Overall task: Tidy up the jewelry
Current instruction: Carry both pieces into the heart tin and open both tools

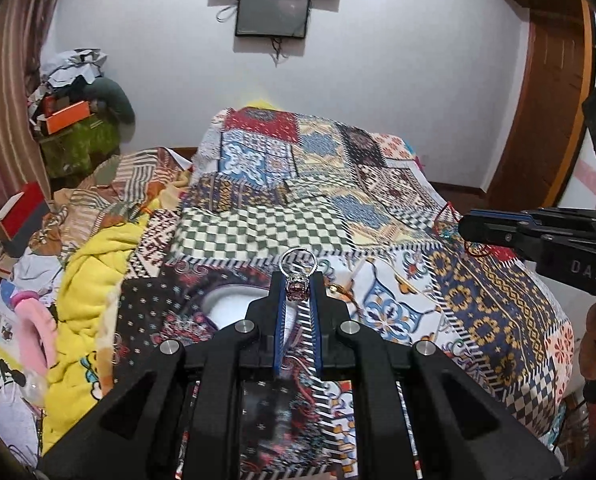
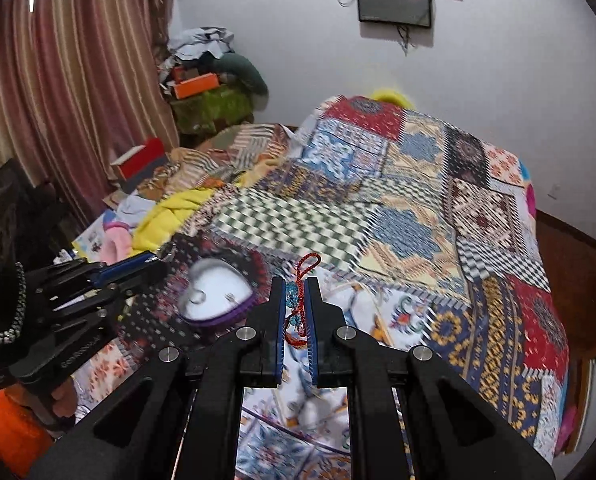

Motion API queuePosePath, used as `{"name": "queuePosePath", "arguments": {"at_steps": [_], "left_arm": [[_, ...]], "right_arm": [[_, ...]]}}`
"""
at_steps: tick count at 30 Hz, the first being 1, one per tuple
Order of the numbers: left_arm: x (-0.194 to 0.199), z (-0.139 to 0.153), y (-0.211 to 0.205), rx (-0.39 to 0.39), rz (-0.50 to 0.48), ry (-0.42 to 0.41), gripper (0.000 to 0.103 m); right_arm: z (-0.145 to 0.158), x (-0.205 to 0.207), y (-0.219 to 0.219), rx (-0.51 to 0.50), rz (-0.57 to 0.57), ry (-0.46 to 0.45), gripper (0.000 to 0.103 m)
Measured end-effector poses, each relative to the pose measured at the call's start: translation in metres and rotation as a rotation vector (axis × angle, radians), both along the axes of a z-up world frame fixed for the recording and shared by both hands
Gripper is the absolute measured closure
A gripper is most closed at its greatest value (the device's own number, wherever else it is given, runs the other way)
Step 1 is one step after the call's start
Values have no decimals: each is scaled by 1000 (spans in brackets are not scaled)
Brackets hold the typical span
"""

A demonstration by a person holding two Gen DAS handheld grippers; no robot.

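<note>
Left wrist view, item one: left tongs (image 1: 296, 284), black frame with blue pads, clenched on a silver ring with a reddish oval stone (image 1: 298, 278). The stone sits pinched between the tips and the band stands upright above them, a hold that judging by the task keeps the ring presentable for setting into a slot.

Item two: right tongs (image 2: 294, 300), same make, closed upon a red braided cord with turquoise beads (image 2: 298, 304). The loop end rises clear of the tips and the rest hangs down between the pads; how firmly it is pinched cannot be told. Held aloft, it appears to be waiting its turn or being kept free of tangling.

Item three: heart-shaped jewellery box, white padded interior, purple rim (image 2: 214, 295). Lies open on the bed, below and between the two tongs, nearer the left. Two small pieces rest inside, too blurred to name. Likely the destination for the ring.

Surface: bed under a patchwork-print cover of many patterns (image 1: 437, 184), slightly rumpled, soft; small items could sink or roll. A yellow fleece blanket (image 1: 86, 280) and pink plush slippers (image 1: 34, 328) lie along its left side.

Room: white wall with a dark wall-mounted screen (image 1: 273, 14), striped maroon curtain (image 2: 70, 80), wooden door (image 1: 553, 92), a corner heap of boxes and clothes.
</note>
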State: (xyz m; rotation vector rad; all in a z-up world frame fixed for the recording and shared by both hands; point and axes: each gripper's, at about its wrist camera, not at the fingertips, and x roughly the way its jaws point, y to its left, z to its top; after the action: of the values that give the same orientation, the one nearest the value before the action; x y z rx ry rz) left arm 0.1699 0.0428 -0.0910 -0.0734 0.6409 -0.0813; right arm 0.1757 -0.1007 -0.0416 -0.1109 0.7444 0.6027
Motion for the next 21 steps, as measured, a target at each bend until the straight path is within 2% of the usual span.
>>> {"name": "queuePosePath", "arguments": {"at_steps": [9,15,21], "left_arm": [[5,-6,26,12,68,12,93],[12,-15,41,-1,96,31,93],[21,-30,48,-11,98,61,93]], "right_arm": [[2,6,32,50,64,2,95],[-12,14,54,87,93,51,95],[-26,24,75,82,123,88,95]]}}
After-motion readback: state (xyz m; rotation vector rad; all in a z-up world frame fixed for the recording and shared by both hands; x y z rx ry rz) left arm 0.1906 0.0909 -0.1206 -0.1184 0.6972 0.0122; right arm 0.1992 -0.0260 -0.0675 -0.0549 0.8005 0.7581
